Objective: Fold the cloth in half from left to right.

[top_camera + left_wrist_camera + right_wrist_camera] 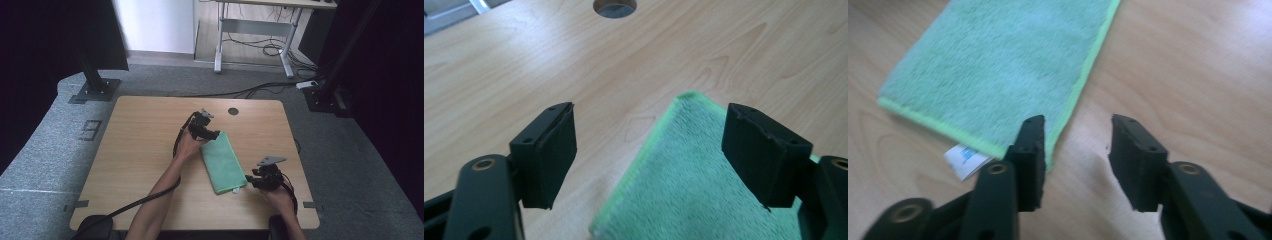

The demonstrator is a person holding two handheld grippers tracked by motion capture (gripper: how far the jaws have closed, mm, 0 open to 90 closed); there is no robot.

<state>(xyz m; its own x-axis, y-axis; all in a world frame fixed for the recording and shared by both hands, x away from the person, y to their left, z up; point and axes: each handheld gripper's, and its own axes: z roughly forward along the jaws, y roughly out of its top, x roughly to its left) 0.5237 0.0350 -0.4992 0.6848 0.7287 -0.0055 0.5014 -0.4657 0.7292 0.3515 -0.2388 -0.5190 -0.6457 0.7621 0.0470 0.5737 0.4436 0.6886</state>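
Note:
A folded green towel [223,162] lies flat near the middle of the wooden table [140,150]. My left gripper [212,135] sits at its far corner, jaws open. In the left gripper view the towel [694,185] lies below the open left gripper [649,150], no pad touching it. My right gripper [251,178] is at the towel's near right corner. In the right gripper view the towel [998,75] lies flat, a white label [964,160] pokes out from under its edge, and the right gripper [1075,150] stands open beside that corner with bare table in its gap.
A round cable hole [233,111] is set in the table's far edge, also seen as the cable hole [614,7] ahead of the left jaws. Beyond the table stand a black post base [95,90] and a desk frame [255,45] with cables on the floor.

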